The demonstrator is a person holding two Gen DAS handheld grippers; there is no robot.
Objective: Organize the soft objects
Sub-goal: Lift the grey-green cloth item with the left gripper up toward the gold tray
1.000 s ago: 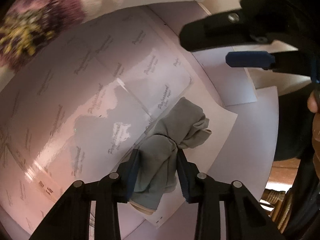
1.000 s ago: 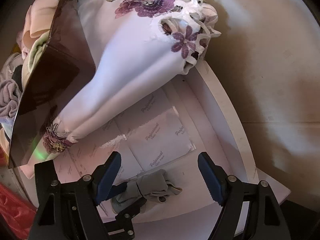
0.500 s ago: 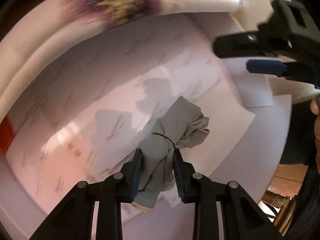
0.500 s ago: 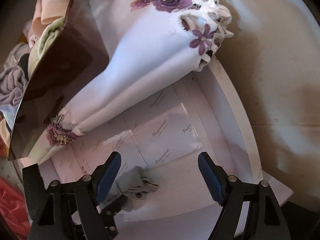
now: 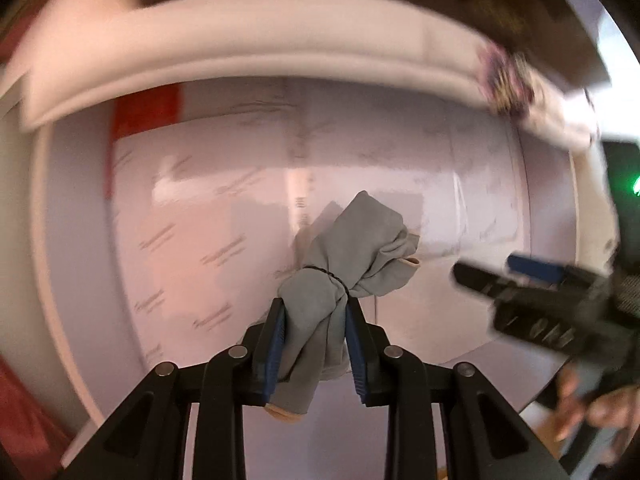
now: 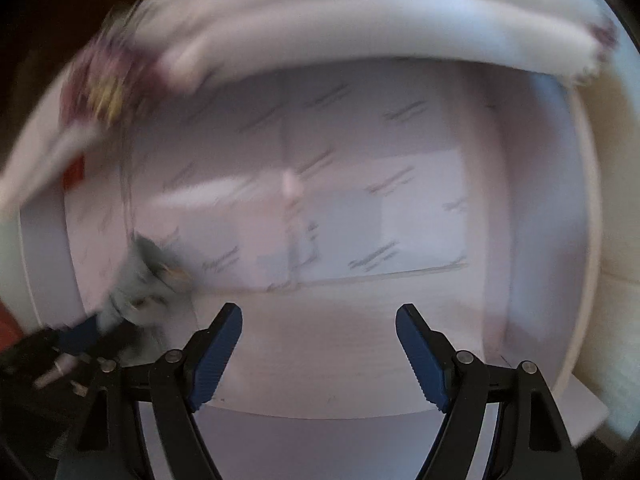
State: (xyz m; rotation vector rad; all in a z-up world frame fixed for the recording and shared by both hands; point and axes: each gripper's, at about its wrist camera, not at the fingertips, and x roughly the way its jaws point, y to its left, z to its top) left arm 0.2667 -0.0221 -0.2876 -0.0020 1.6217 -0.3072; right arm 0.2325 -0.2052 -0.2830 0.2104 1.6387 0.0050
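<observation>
Left tongs (image 5: 314, 338) point steeply down, jaws just closed in, blue pads (image 5: 276, 344) clamped on the grey cloth bundle (image 5: 344, 264); right tongs (image 6: 319, 354) point straight down, jaws wide apart, nothing between them; bare fingers (image 5: 596, 408) wrap the right handle at lower right of left view.

Home: embroidered linen (image 6: 360, 12), paper-lined box (image 5: 72, 280).

Both views smear with motion. The flowered white cloth (image 6: 280, 36) blurs beyond reading its pattern. The grey bundle (image 5: 340, 280) hides its lower end between the left fingers (image 5: 276, 344); print on the box liner (image 6: 360, 208) is illegible.
</observation>
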